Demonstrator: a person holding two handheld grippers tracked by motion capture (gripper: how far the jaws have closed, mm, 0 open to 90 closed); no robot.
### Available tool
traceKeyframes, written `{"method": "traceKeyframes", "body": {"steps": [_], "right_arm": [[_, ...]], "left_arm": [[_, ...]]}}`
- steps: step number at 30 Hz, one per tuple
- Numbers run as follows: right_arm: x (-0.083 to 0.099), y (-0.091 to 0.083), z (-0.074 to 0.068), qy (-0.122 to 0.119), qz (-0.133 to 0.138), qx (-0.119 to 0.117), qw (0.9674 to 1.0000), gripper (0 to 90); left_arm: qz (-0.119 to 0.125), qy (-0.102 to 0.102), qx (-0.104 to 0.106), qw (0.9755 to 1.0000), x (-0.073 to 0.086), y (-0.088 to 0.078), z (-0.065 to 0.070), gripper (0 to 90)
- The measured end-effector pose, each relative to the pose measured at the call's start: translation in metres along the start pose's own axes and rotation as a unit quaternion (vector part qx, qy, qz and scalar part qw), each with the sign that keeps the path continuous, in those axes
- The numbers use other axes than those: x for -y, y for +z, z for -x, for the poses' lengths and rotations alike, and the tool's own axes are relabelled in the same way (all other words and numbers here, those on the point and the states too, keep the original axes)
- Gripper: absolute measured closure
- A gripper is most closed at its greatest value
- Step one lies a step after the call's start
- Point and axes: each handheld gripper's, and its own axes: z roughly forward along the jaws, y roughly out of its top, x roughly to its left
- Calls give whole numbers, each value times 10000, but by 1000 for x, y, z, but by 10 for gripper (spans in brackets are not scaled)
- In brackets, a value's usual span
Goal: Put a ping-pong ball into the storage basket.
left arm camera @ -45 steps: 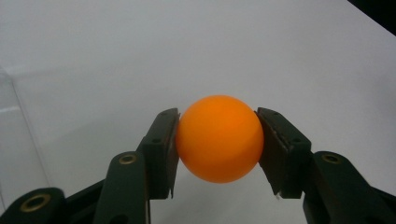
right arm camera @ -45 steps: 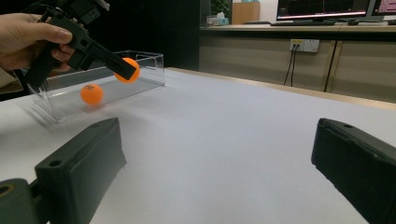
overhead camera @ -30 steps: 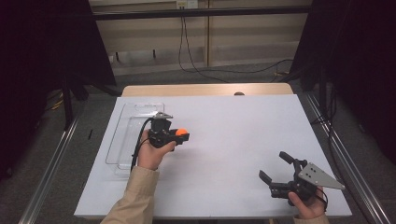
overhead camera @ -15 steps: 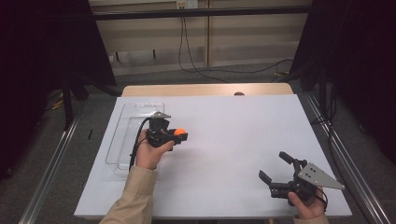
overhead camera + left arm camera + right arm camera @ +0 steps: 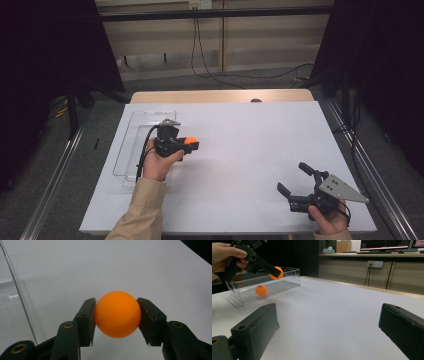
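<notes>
Clear plastic box (image 5: 292,277) far ahead-left of the right jaws, loose orange ball (image 5: 261,290) inside; white tabletop (image 5: 332,312) beneath and between them; wall socket (image 5: 374,264) beyond.

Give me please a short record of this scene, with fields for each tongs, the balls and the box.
left tongs: shut on an orange ball, held above the table beside the clear box
right tongs: open, nothing between them, near the table's front right corner
second ball: orange, lying inside the clear box
clear box: transparent, long, open on top, at the table's left side
table: white top
</notes>
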Motion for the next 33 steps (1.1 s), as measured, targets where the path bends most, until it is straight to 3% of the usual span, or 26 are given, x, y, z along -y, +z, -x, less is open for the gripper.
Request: {"method": "traceKeyframes", "body": {"steps": [33], "right_arm": [[0,0,0,-2,4,2,10000,17]], "left_arm": [[43,-72,-62,9999,-2,-11,-7,509]]}}
